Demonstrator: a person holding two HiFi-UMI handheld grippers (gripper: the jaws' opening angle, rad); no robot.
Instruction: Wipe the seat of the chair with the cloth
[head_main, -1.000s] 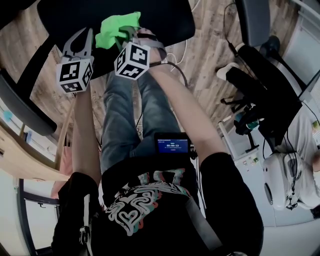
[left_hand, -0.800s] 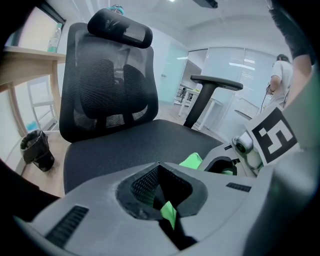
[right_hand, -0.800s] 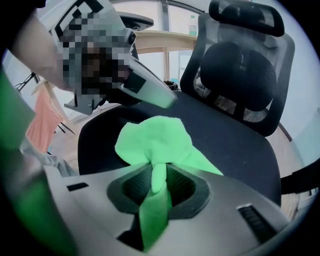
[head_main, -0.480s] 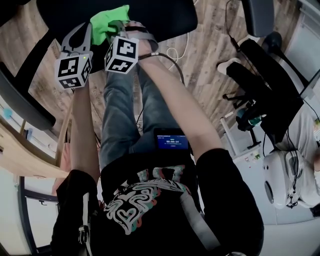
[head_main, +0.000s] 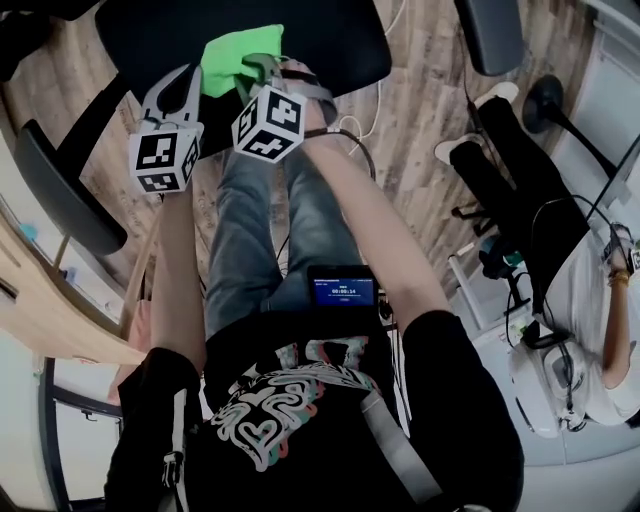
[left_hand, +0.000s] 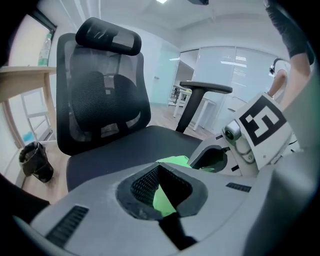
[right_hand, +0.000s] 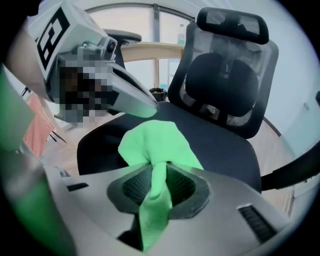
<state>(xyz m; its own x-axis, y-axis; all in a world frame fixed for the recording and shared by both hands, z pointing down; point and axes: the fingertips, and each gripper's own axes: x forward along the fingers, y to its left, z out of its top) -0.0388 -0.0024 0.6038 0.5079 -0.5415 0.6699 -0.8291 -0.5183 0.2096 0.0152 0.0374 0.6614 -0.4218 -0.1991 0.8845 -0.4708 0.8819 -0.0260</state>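
Right gripper view: cloth (right_hand: 159, 142), green, 1 piece, bunched. A narrow fold runs back between the jaws of the right gripper (right_hand: 160, 172). The rest fans out ahead of the tips, over the front part of the dark seat (right_hand: 225, 147) of the chair (right_hand: 227, 75).

Right gripper: jaws almost together, clamped on that fold.

Left gripper (left_hand: 160, 167): jaws met at the tips, nothing pinched. The green seen through their gap is the cloth lying beyond. It stands just beside the right gripper, tips over the seat and near the cloth's edge.

Head view: 2 forearms (head_main: 175, 260) reach forward and down, side by side above the person's legs (head_main: 240, 220). The right forearm angles inward. 2 marker cubes (head_main: 268, 122) face upward.
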